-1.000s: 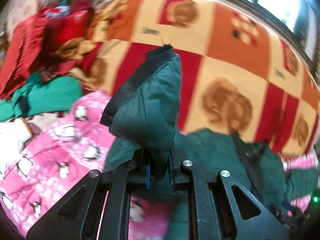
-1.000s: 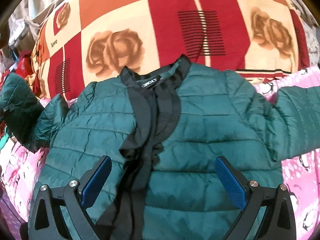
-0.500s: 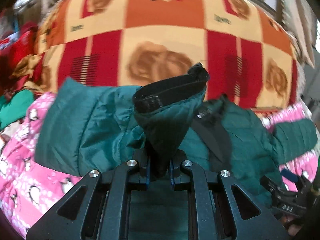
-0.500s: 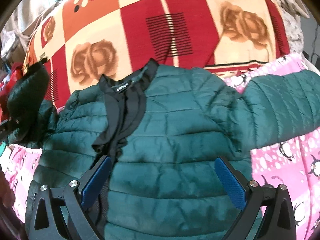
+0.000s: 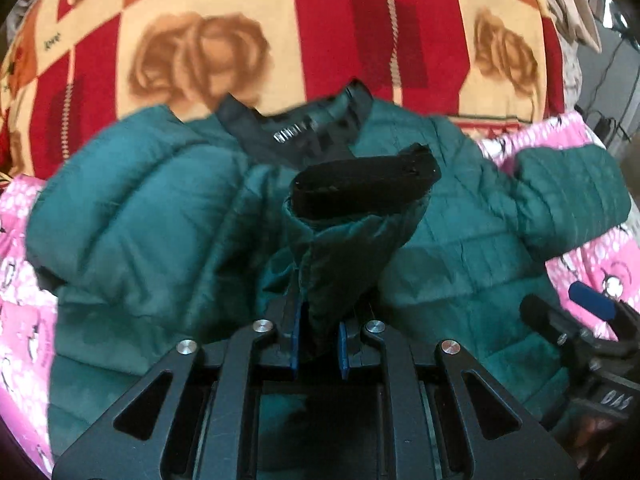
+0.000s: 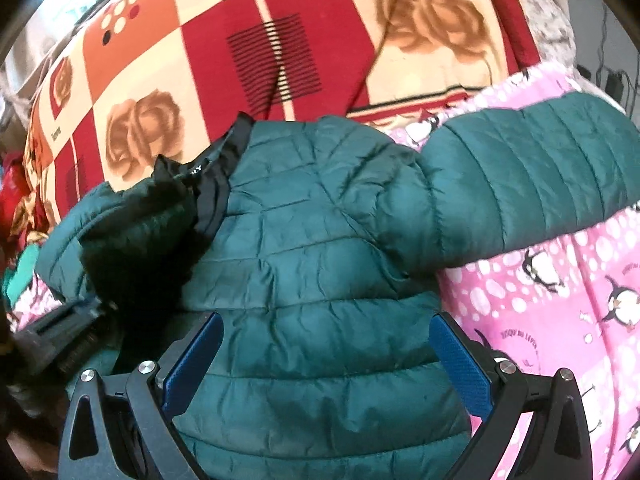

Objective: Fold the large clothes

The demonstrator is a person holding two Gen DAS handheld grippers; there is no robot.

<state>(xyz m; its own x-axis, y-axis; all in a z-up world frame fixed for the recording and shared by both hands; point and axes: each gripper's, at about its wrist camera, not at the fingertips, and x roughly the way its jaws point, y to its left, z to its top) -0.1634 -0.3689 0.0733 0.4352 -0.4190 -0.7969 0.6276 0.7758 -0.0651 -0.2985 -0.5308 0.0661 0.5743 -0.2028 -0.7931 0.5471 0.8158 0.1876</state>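
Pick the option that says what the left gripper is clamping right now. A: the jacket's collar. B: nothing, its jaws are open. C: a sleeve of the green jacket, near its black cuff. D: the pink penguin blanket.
C: the left gripper is shut on the sleeve of the green jacket, with the black cuff standing above its fingers.

one green puffer jacket (image 6: pixel 320 280), one rose-print blanket (image 6: pixel 280 40), one pink penguin blanket (image 6: pixel 560 300), two tongs (image 5: pixel 319 340) (image 6: pixel 326 364).
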